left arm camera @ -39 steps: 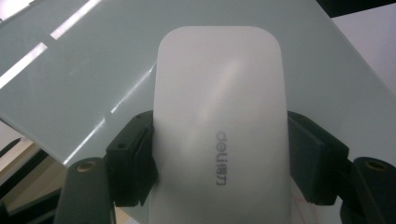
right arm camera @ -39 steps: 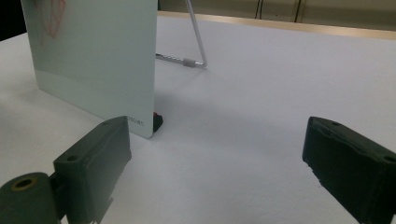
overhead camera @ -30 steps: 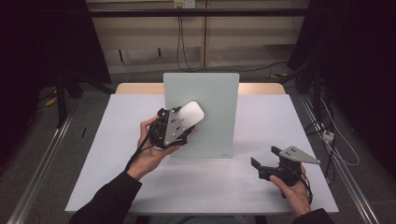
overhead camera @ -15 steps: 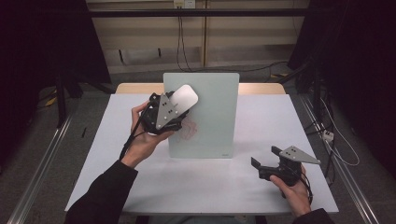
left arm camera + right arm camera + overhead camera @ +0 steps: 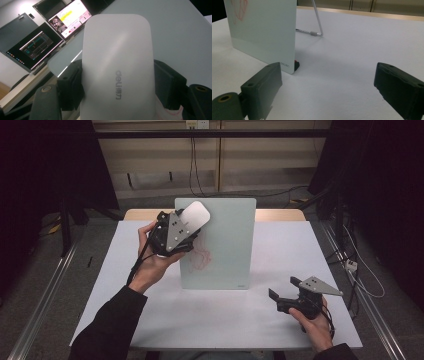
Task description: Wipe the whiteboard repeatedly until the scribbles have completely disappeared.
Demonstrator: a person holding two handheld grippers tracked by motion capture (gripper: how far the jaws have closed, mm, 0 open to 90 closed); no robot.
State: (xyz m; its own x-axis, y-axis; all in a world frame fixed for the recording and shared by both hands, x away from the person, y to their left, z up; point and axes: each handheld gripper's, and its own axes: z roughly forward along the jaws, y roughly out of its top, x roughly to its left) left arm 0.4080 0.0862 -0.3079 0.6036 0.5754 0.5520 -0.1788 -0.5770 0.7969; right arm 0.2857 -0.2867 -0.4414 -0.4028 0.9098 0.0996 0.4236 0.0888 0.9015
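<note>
High view, eraser: a white rounded whiteboard eraser (image 5: 194, 215) sits against the upper left corner of the board, raised well above the counter.
Left gripper view, eraser: its smooth white back (image 5: 117, 65) bears grey "deli" lettering and lies lengthwise between the two black jaws, whose pads press on its long sides.
Left gripper: the left gripper (image 5: 186, 222) is clamped on the eraser, carried by the person's left hand (image 5: 150, 265), with its grey three-cornered plate facing up and a cable trailing down along the dark sleeve.
Board: a pale green glass whiteboard (image 5: 225, 245) stands upright in the middle of the counter, leaning on a wire stand (image 5: 317, 23) behind it.
Marks: red scribbles (image 5: 200, 257) show on the board's lower left part, just below the eraser; in the right gripper view they appear at the board's top left (image 5: 238, 8).
Right gripper: the right gripper (image 5: 280, 300) rests low at the near right of the counter in the person's right hand (image 5: 315, 327), well apart from the board; its jaws stand wide apart with nothing between them.
Counter: a white surface (image 5: 310, 255) with a wooden edge at the far side.
Background, left gripper view: lit computer monitors (image 5: 40, 47) beyond the board.
</note>
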